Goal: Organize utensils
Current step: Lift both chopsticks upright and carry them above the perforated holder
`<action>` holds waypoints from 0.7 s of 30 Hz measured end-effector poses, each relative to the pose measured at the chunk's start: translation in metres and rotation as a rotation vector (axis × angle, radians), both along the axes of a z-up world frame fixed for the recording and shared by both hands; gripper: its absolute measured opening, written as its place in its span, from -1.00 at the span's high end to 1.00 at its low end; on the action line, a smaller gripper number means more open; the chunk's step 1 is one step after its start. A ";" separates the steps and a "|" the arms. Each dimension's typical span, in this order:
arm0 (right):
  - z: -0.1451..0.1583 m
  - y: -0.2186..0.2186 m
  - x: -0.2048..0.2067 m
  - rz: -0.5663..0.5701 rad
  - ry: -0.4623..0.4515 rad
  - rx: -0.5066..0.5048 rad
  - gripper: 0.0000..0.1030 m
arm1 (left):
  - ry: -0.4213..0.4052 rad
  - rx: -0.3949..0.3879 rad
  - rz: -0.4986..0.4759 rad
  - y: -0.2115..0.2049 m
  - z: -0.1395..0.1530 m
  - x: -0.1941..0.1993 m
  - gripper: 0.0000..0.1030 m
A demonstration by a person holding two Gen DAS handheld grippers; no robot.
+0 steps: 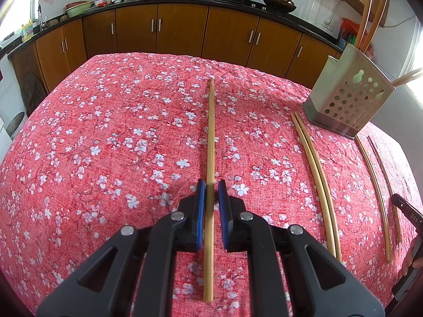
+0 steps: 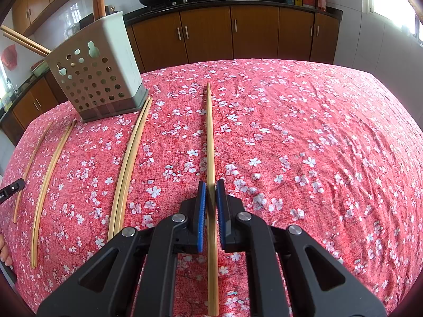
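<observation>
Left claw [image 1: 210,187] spread astride chopstick [image 1: 210,142] lying on floral-clothed table [image 1: 105,132]; right claw [image 2: 210,186] likewise, pads not clamping its chopstick [image 2: 210,137] — pairs [image 2: 129,163] beside perforated holder [image 2: 97,79], well apart.

The only readable lettering is "DAS", white on the black edge of the other gripper [image 1: 412,218]; every other label stays illegible.

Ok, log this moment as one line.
left gripper: jaws around chopstick, gaps both sides | right gripper: likewise, chopstick | holder: some chopsticks in
</observation>
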State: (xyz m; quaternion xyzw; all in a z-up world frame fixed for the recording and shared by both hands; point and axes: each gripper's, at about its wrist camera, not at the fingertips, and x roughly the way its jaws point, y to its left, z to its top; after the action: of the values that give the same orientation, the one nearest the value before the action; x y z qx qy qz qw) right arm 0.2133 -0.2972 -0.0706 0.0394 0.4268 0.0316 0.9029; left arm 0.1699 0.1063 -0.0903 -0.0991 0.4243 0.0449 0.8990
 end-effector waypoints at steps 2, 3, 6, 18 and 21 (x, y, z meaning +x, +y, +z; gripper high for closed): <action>0.000 0.001 -0.002 -0.004 0.000 -0.005 0.82 | 0.001 0.007 -0.007 -0.003 0.001 0.000 0.72; 0.000 0.002 -0.005 -0.005 0.000 -0.016 0.81 | 0.005 0.024 -0.013 -0.005 0.002 -0.001 0.72; 0.001 0.004 -0.015 0.008 0.001 -0.031 0.80 | 0.010 0.051 -0.025 -0.010 0.003 -0.008 0.72; 0.011 -0.007 -0.031 -0.019 -0.028 0.034 0.85 | -0.003 0.086 -0.039 -0.008 0.012 -0.019 0.85; 0.030 -0.011 -0.035 -0.033 -0.095 0.039 0.85 | -0.061 0.080 -0.032 -0.004 0.032 -0.023 0.85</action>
State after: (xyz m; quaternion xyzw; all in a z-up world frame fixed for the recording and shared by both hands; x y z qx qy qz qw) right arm 0.1786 -0.3082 -0.0403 0.0624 0.3823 0.0270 0.9215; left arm 0.1466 0.1026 -0.0585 -0.0577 0.3961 0.0441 0.9153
